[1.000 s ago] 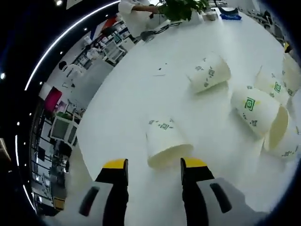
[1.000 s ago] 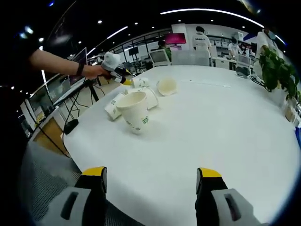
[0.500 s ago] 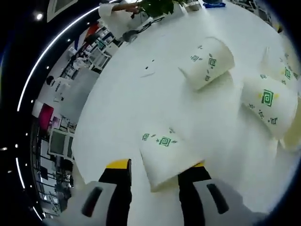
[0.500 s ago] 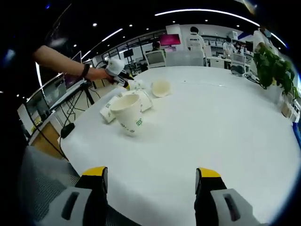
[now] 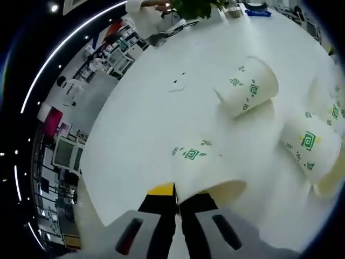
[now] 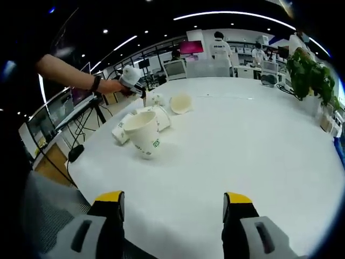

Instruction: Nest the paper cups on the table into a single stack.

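Left fingers pinched on a cup rim; right fingers spread and empty.

Left gripper view: the left gripper (image 5: 176, 195) has its fingers pressed nearly together on the rim wall of a paper cup (image 5: 207, 167) lying on the white table (image 5: 151, 108); two more cups (image 5: 247, 89) lie beyond. Right gripper view: the right gripper (image 6: 172, 200) stands wide open above the table, touching nothing; the cup cluster (image 6: 145, 127) lies well apart, far left.
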Demonstrator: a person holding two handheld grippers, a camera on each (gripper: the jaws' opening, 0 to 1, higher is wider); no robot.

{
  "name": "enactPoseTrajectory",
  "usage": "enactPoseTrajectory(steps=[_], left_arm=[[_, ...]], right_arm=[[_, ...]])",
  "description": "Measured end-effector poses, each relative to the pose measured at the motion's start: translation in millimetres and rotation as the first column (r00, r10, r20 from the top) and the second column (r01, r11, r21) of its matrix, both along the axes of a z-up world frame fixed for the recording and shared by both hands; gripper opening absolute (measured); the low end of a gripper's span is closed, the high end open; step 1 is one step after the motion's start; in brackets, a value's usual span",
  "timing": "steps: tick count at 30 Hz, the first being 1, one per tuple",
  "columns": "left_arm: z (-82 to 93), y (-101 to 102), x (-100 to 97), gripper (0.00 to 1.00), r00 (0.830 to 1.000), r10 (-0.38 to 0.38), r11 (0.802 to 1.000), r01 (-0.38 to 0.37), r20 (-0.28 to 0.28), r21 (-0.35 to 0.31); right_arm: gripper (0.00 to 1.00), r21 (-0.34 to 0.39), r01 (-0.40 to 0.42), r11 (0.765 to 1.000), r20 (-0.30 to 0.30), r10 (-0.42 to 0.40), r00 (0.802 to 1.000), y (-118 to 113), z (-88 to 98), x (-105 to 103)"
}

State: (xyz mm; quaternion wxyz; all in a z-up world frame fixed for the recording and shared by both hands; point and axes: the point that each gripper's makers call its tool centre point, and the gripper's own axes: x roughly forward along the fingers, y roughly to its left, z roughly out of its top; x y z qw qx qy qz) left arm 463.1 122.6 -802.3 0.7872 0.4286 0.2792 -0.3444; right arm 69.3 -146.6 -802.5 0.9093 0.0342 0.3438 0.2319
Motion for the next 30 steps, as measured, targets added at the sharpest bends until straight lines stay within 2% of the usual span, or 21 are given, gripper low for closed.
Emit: enactPoseTrajectory(steps=[6,13,15,21,25,27,30], left_arm=[[10.3,3.1,-8.2,0.0,1.0,-0.004,1.0,0.004,-0.01,-0.01],[31.2,5.0,-23.9,0.0,1.0,0.016,0.997,-0.017,-0.021,-0.07],[27.7,5.1,-30.8,0.0,0.999,0.023,0.996,-0.025,-0.022,-0.083],[39.1,7.1,-46.0,0.0,0.999,0.027,0.995,-0.03,-0.027,-0.096],[37.5,7.0,-50.0,0.0,0.999,0.044,0.991,-0.048,-0.03,-0.124],[42.5,5.9,-59.8,0.0,0.998,0.047,0.989,-0.05,-0.03,-0.136],[45.4,-0.3,-68.9,0.0,0.997,0.061,0.98,-0.068,-0.042,-0.185]], right_arm=[[0.75,0.003,0.001,1.0,0.016,-0.002,1.0,1.6,5.5,1.5],[0.75,0.005,-0.012,1.0,0.026,0.011,1.0,2.6,6.1,2.3],[0.76,0.001,-0.017,1.0,0.028,0.017,0.999,1.9,4.7,2.6],[0.76,0.0,-0.026,1.0,0.039,0.026,0.999,4.0,7.1,2.8],[0.76,0.001,-0.025,1.0,0.046,0.025,0.999,5.3,10.4,3.0],[0.76,0.0,-0.026,1.0,0.049,0.026,0.998,5.6,11.5,2.9],[0.76,0.001,-0.028,1.0,0.056,0.028,0.998,5.8,12.5,3.4]])
